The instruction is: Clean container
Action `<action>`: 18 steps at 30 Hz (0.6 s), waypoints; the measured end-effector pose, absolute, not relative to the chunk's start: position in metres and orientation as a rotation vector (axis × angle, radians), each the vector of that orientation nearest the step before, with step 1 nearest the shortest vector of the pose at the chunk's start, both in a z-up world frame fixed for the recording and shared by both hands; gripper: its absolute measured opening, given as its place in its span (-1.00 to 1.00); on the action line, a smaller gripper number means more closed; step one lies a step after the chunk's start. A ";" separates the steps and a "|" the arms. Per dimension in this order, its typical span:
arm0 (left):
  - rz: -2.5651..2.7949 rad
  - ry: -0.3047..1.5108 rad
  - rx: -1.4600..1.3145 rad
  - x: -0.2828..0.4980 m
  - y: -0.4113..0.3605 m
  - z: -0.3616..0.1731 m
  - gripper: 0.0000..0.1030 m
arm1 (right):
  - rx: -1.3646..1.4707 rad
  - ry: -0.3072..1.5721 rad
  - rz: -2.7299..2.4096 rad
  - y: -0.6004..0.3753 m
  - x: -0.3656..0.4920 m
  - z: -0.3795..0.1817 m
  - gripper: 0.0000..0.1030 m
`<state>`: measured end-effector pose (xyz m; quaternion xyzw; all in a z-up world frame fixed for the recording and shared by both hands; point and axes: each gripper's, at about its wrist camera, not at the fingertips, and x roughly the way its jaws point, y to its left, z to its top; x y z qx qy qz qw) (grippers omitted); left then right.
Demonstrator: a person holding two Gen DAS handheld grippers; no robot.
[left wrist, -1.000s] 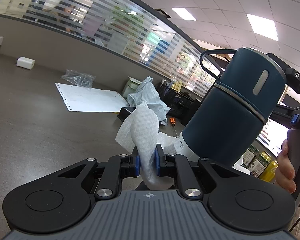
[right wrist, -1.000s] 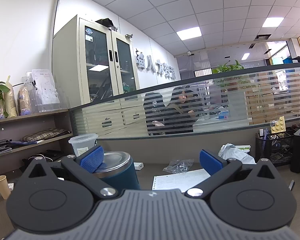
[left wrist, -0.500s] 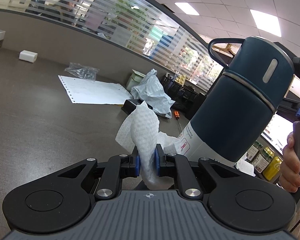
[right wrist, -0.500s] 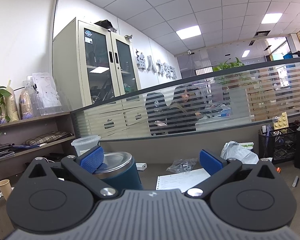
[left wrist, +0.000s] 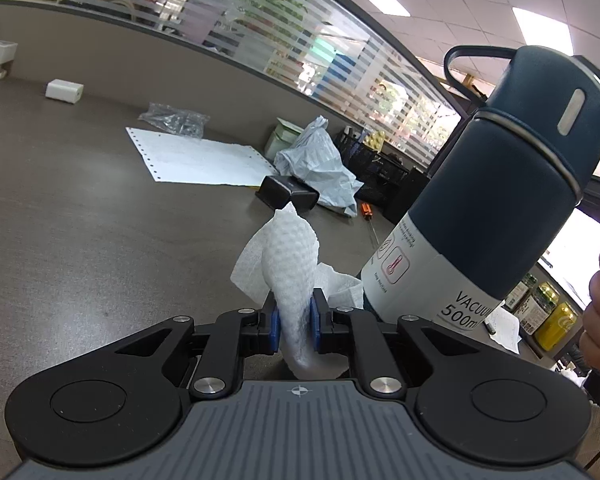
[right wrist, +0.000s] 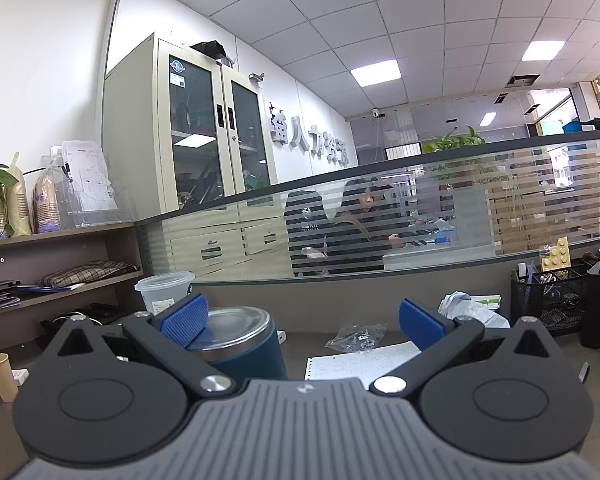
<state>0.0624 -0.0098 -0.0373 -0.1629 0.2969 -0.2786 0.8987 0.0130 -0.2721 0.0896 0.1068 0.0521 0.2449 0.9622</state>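
Over the brown desk [left wrist: 80,216], the one blue bottle [left wrist: 496,200] now looks bigger and closer to the left gripper [left wrist: 294,320] than a second ago. It leans in the air, just beside the one white paper towel [left wrist: 290,264], which the left jaws squeeze tight. The right gripper [right wrist: 302,320] is wide open, holding nothing, with one blue pad against the bottle.

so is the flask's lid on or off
On. The dark blue lid with its loop handle sits on the flask, meeting the body at a steel ring with no gap showing.
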 end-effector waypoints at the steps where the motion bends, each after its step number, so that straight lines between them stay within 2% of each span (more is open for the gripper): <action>1: -0.574 0.620 -0.335 0.063 -0.010 -0.038 -0.64 | 0.218 0.105 0.500 -0.272 0.013 0.089 1.00; 7: -0.559 0.633 -0.333 0.063 -0.009 -0.041 -0.61 | 0.225 0.082 0.523 -0.273 0.007 0.090 1.00; 18: -0.518 0.538 -0.423 0.048 0.027 -0.026 -0.57 | 0.200 0.067 0.522 -0.261 -0.011 0.082 1.00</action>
